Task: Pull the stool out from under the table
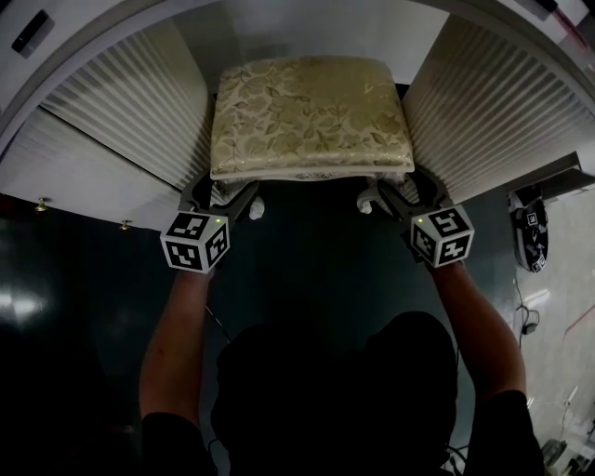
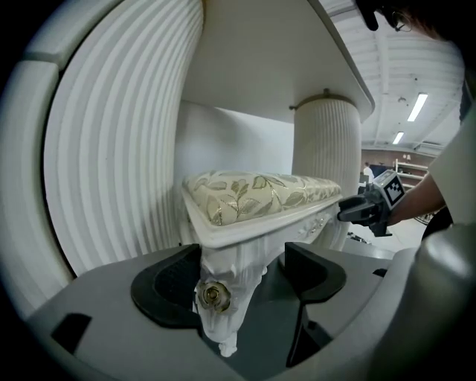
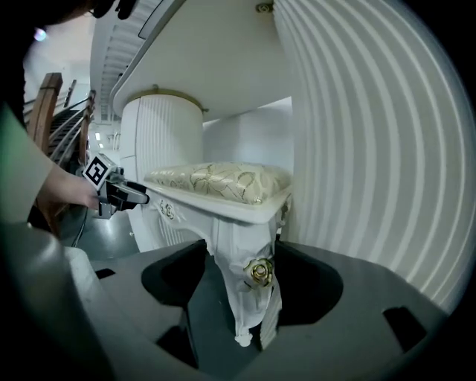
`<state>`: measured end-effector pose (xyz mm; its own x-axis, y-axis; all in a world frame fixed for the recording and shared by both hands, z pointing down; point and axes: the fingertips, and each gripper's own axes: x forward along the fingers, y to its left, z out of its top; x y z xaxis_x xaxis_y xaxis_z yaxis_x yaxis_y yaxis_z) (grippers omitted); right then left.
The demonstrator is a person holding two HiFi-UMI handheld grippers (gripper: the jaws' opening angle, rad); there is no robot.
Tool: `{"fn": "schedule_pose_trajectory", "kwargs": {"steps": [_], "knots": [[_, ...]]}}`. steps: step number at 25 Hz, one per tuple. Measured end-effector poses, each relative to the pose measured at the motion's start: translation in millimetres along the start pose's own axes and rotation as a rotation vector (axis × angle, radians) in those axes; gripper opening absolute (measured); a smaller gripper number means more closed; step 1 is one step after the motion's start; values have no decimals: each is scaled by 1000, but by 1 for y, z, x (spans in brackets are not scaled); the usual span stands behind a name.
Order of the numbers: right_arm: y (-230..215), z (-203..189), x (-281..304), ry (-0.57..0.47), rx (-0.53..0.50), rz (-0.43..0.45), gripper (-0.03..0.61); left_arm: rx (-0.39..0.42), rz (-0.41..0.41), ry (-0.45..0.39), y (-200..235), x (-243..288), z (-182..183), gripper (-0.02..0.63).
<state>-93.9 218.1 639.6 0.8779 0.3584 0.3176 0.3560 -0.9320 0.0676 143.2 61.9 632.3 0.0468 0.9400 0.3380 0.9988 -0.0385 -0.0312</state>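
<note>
Stool (image 1: 311,112): white, gold floral cushion.
Left gripper (image 1: 226,197): your jaws apart astride front leg (image 2: 223,298).
Right gripper (image 1: 402,197): likewise; both arms outstretched.

So your floor (image 1: 307,279) is dark and shiny, and it carries everything here. The stool (image 1: 311,116) stands on it, tucked between the two white fluted pedestals (image 1: 139,112) of the table (image 1: 102,28), which sit right on the floor too. Off to your right, a small black gadget (image 1: 531,232) and some loose cable (image 1: 528,311) lie on it.
</note>
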Motion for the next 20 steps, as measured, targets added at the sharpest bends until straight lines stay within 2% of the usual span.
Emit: {"fn": "schedule_pose_trajectory", "kwargs": {"steps": [4,7,14,20], "knots": [[2,-1,-2,32,-79,-30,247,36,3,40,-7,0,1,371],[5,4,-4,26,-19,8,247,-5,-17,23,-7,-3,3,370],[1,7,-8,25,97,85,247,-33,-45,20,-10,-5,5,370],[8,10,-17,50,128,170,245,-31,-77,61,-6,-8,12,370]]}}
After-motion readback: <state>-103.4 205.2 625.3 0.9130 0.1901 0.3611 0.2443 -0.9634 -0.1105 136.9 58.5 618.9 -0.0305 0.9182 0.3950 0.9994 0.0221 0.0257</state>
